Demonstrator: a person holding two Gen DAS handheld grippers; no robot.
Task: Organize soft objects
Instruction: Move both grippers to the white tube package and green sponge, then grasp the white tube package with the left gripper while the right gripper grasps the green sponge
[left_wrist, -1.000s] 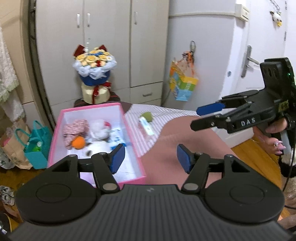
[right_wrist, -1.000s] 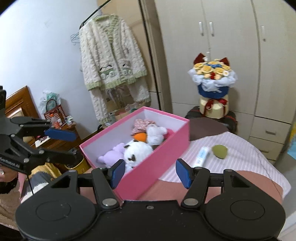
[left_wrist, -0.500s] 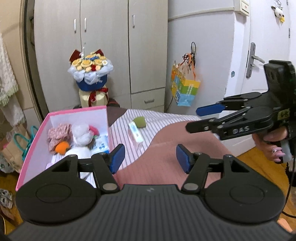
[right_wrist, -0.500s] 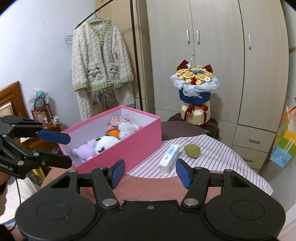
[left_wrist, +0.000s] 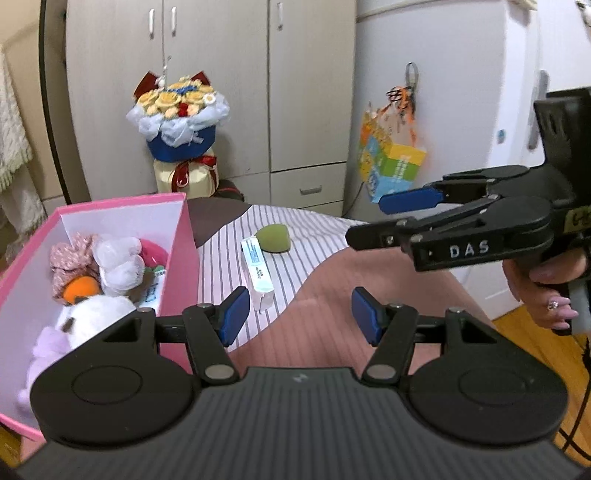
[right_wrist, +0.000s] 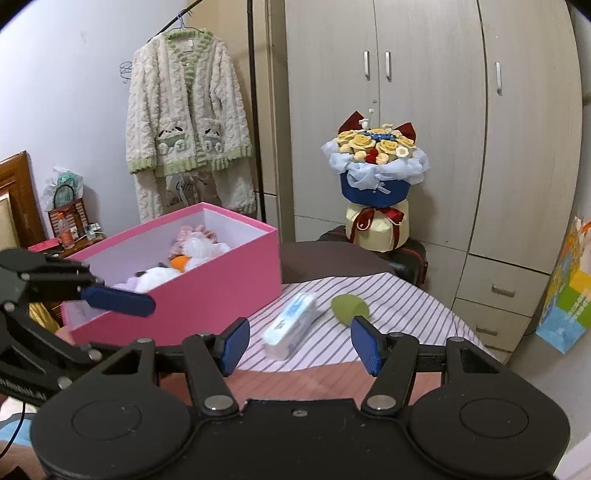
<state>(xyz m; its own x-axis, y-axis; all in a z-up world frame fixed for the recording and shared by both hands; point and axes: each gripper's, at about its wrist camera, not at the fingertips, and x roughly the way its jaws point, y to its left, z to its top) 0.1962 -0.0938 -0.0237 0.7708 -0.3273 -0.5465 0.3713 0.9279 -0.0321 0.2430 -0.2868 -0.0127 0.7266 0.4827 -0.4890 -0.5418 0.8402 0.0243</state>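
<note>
Both jaws stand apart, empty. The tissue pack (right_wrist: 291, 325) lies on the striped cloth (right_wrist: 391, 295) at frame centre, just ahead of the right hand-held gripper (right_wrist: 300, 345), its long axis slanting toward the upper right, beside the green sponge (right_wrist: 347, 308). The left hand-held gripper (left_wrist: 297, 314) looks slightly farther; pink box (right_wrist: 221, 284) sits left.

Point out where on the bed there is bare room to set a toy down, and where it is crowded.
Free: the pink blanket nearest the grippers, and the striped sheet right of the green sponge. Crowded: the pink box, full of plush toys.
</note>
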